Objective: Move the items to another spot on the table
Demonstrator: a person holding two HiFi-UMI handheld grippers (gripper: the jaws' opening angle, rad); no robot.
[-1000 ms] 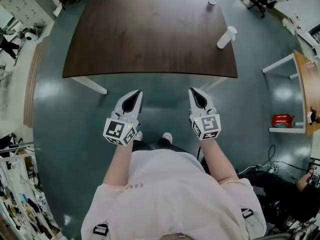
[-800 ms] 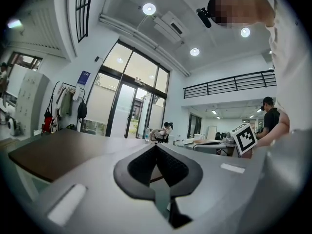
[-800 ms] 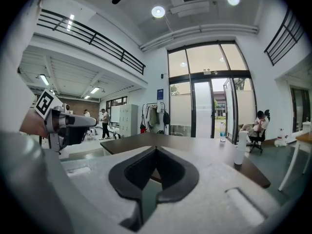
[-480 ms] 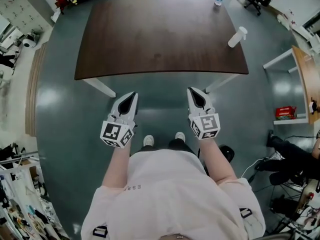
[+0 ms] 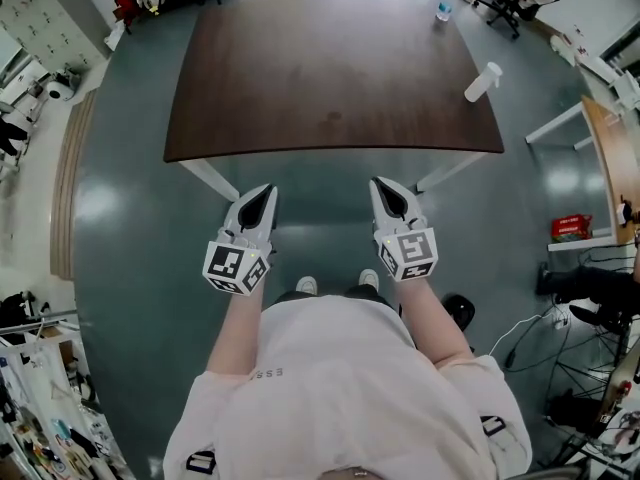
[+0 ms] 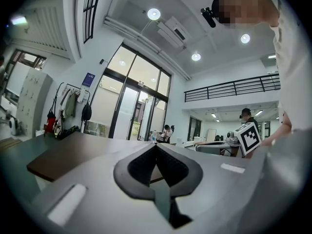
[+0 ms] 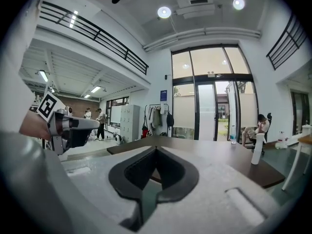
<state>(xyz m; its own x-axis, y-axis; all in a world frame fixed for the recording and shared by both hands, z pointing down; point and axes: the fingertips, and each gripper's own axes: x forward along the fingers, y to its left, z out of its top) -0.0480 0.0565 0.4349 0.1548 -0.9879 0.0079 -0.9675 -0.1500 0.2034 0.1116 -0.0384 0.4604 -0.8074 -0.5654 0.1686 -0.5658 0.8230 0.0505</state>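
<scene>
Head view has us standing short of the dark brown worktop (image 5: pixel 330 68), with the left gripper (image 5: pixel 266 190) and right gripper (image 5: pixel 383 184) held out over the floor, short of its near edge. In both gripper views the fingers (image 6: pixel 139 167) are clenched tip to tip on nothing. A white cylindrical bottle (image 5: pixel 483 81) stands at the worktop's right edge, and a clear water bottle (image 5: pixel 444 10) stands at the far edge; both are well apart from either gripper. We judge this fits two stages: walking up to fetch an item, or standing back with the items already set down. Any further grasp would call for closing that distance and parting the fingers.
</scene>
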